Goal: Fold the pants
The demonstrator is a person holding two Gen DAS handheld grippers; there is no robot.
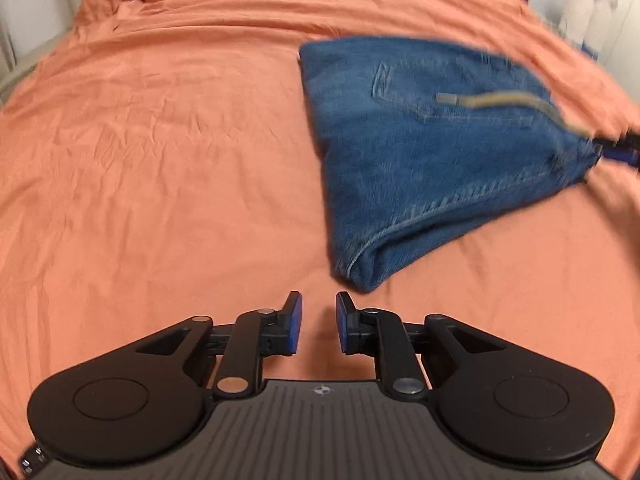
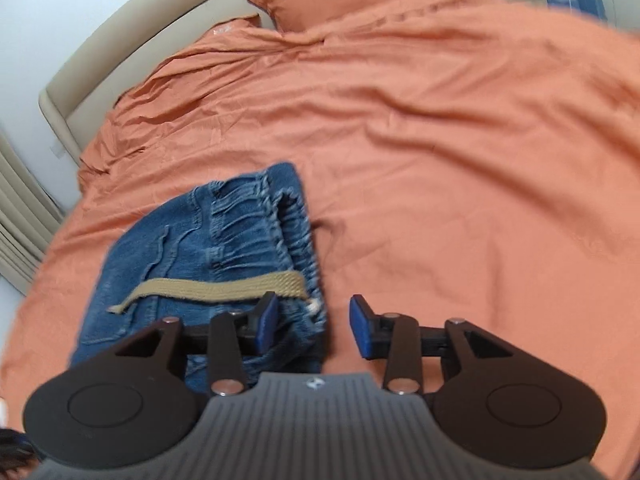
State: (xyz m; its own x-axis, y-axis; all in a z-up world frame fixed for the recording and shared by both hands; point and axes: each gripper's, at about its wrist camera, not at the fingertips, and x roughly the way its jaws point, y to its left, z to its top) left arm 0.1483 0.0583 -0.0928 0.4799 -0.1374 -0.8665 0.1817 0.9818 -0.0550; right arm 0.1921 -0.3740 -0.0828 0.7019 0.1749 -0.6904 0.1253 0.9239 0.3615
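1. Pants (image 1: pixel 420 148): blue denim, lying in a compact folded bundle at right of centre in the left wrist view, on the orange sheet (image 1: pixel 160 140); tan drawstring (image 2: pixel 216 290) trails loose across the top.
2. Left gripper (image 1: pixel 318 324): jaws narrowly apart, empty, low in frame, just short of the bundle's near corner.
3. Right gripper (image 2: pixel 314 328): jaws wide, empty; waistband edge sits between them, not pinched.
4. Judgement: folding looks mostly done; left, perhaps, tucking the drawstring and squaring the edges.

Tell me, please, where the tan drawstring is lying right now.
The tan drawstring lies across the folded jeans, just beyond the right gripper.
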